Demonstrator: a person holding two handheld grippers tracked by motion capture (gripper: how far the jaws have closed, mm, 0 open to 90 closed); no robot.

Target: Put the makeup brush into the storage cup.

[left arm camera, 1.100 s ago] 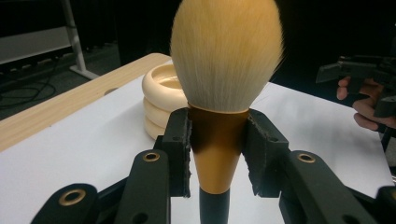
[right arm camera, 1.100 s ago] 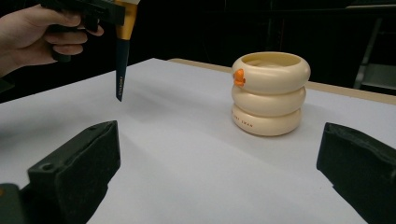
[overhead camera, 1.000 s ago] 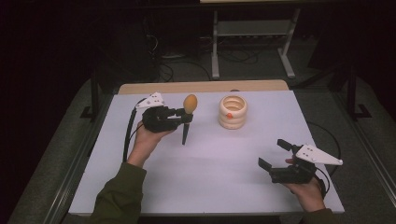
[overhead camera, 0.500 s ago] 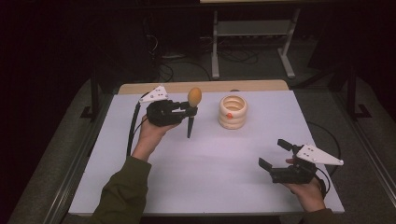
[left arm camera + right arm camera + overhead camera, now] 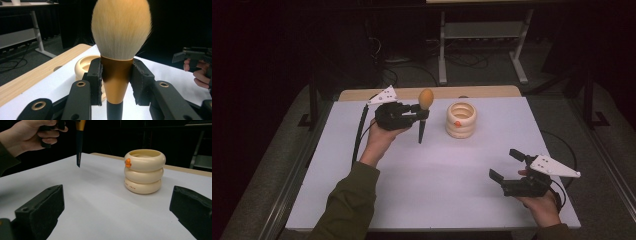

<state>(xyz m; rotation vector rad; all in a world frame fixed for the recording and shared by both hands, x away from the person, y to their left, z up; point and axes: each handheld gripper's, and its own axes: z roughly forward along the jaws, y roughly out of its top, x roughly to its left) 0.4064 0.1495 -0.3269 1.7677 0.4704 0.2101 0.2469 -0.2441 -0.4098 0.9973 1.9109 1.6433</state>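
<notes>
Clamped on the gold ferrule of a makeup brush (image 5: 117,75), the left gripper (image 5: 419,116) holds it upright just above centre in the high view, bristle head up and the dark handle pointing down, its tip clear of the table. In the left gripper view the two black pads press the ferrule from either side, the pale, orange-tipped bristles swelling above them to the top of the frame. Just right of the brush in the high view stands a cream holder (image 5: 462,120) shaped like three stacked rings, with a small orange mark on its upper ring; brush and holder are near but apart. In the right gripper view the holder sits right of centre on the white table (image 5: 422,185), open at the top, while the brush handle hangs at upper left below the person's left hand (image 5: 30,133). At lower right in the high view the right gripper (image 5: 508,167) rests low over the table in the person's right hand, well apart from the brush and holder, its jaws spread wide with nothing between them.
</notes>
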